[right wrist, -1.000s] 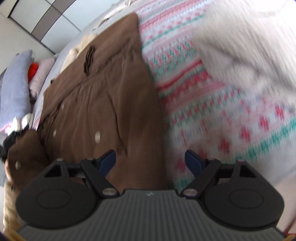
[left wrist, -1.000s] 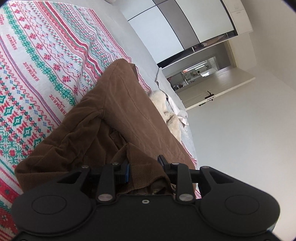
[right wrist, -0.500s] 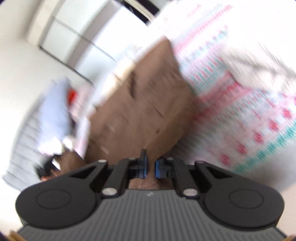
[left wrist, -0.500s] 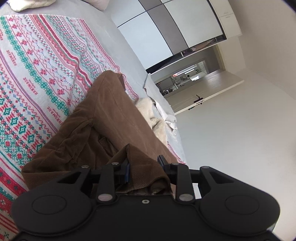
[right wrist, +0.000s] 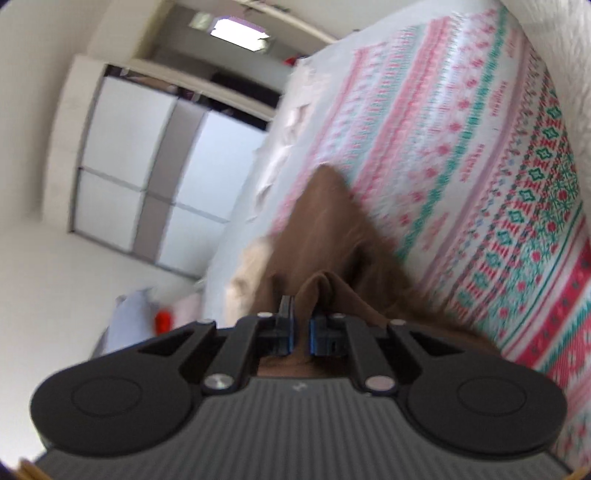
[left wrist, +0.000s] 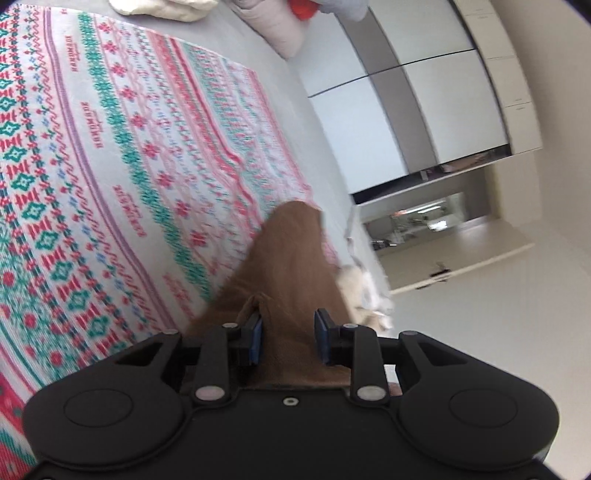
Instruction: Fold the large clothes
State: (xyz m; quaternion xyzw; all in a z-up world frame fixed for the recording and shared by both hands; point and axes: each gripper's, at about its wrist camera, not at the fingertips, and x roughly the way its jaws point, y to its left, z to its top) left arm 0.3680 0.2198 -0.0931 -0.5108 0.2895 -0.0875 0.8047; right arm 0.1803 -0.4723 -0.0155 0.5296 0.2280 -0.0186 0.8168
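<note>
While the brown garment (left wrist: pixel 291 266) stretches out over the patterned bedspread (left wrist: pixel 110 155), the left gripper (left wrist: pixel 288 341) pinches a bunched fold of it, and the right gripper (right wrist: pixel 302 332), its jaws just having closed, clamps another fold (right wrist: pixel 321 284).

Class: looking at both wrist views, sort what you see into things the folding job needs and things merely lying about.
Job:
brown garment
left hand-held gripper
right hand-held gripper

Lying about:
patterned blanket
cream clothing
pink pillow
red item
</note>
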